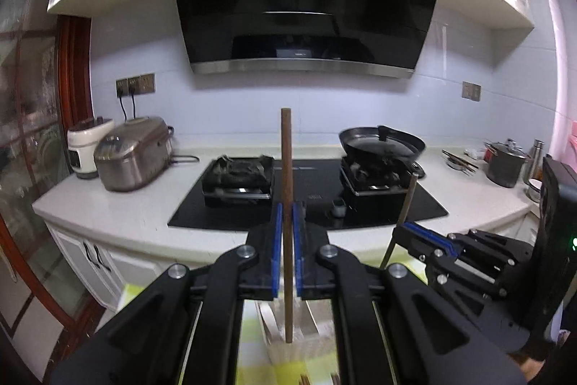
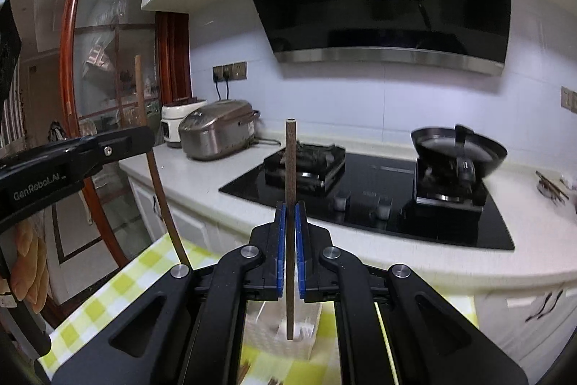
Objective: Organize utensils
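My left gripper [image 1: 287,210] is shut on a brown wooden chopstick [image 1: 287,150] that stands upright between its blue pads. The chopstick's lower end hangs over a pale utensil holder [image 1: 310,345] on a yellow-green checked cloth [image 1: 252,331]. My right gripper [image 2: 290,210] is shut on a second, greyer chopstick [image 2: 290,161], also upright, above the same holder [image 2: 267,327]. Each gripper shows in the other's view: the right gripper [image 1: 405,228] low on the right with its stick [image 1: 409,197], the left gripper [image 2: 144,136] on the left with its stick [image 2: 158,183]. Both are raised well above the cloth [image 2: 119,284].
Ahead runs a white counter with a black gas hob [image 1: 306,201], a wok [image 1: 382,141] on the right burner and two rice cookers [image 1: 133,154] at the left. A lidded pot [image 1: 505,161] and bottles stand far right. A black range hood [image 1: 306,6] hangs above.
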